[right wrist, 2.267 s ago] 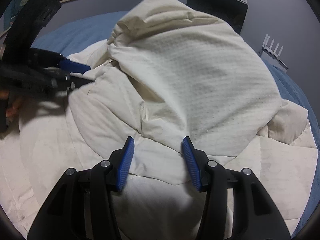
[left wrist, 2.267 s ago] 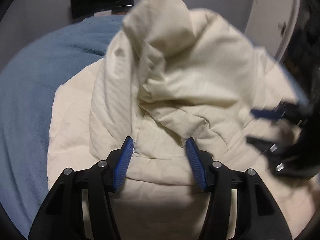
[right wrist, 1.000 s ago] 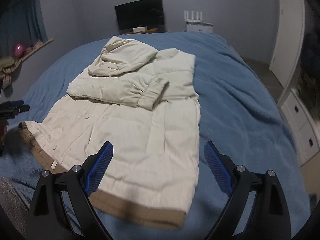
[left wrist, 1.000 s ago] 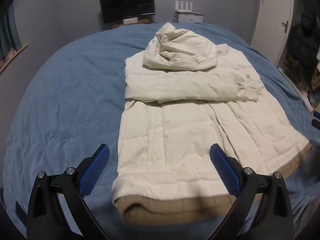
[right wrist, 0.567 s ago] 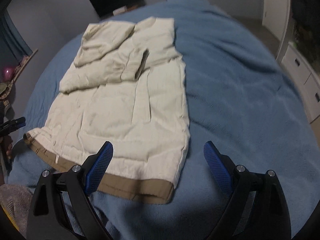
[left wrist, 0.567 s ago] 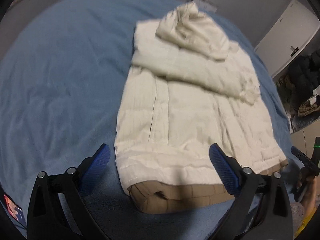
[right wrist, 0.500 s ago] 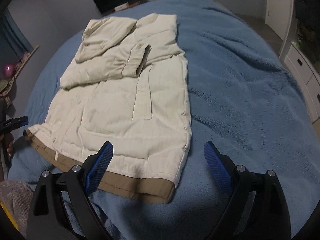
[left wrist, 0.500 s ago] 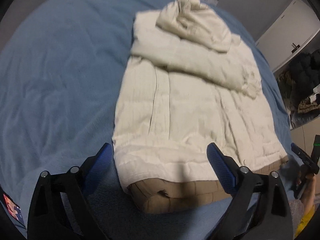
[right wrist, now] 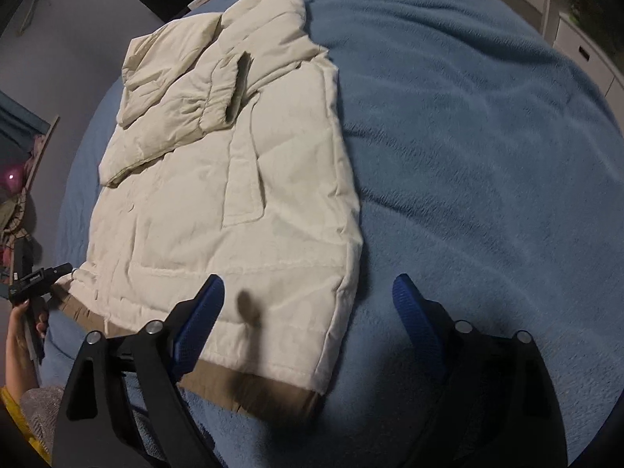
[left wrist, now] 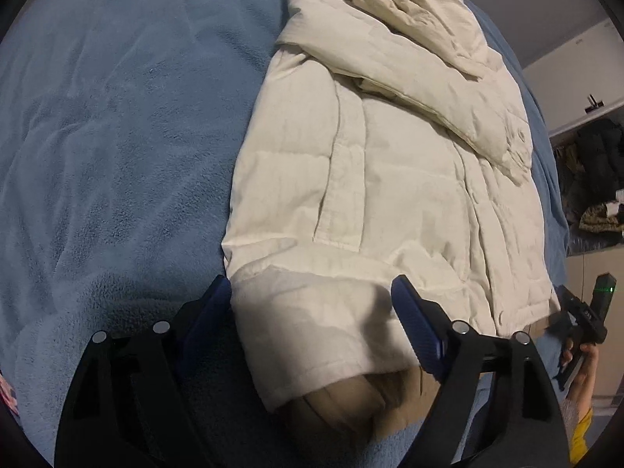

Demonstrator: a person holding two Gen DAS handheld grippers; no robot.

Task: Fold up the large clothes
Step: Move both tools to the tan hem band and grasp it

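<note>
my left gripper (left wrist: 312, 312) hangs low over the bed (left wrist: 117, 136), jaws spread wide, straddling the near left hem corner of the coat (left wrist: 390, 175); i cannot tell whether the pads touch the fabric. my right gripper (right wrist: 308, 312) is likewise wide open, its left finger over the hem, its right over bare blanket. the coat lies flat on the bed, sleeve (right wrist: 187, 117) folded across the chest, hood on top. the tan lining (right wrist: 253, 386) at the hem is shadowed and partly hidden by both grippers. each view shows the opposite gripper only at the frame's edge.
</note>
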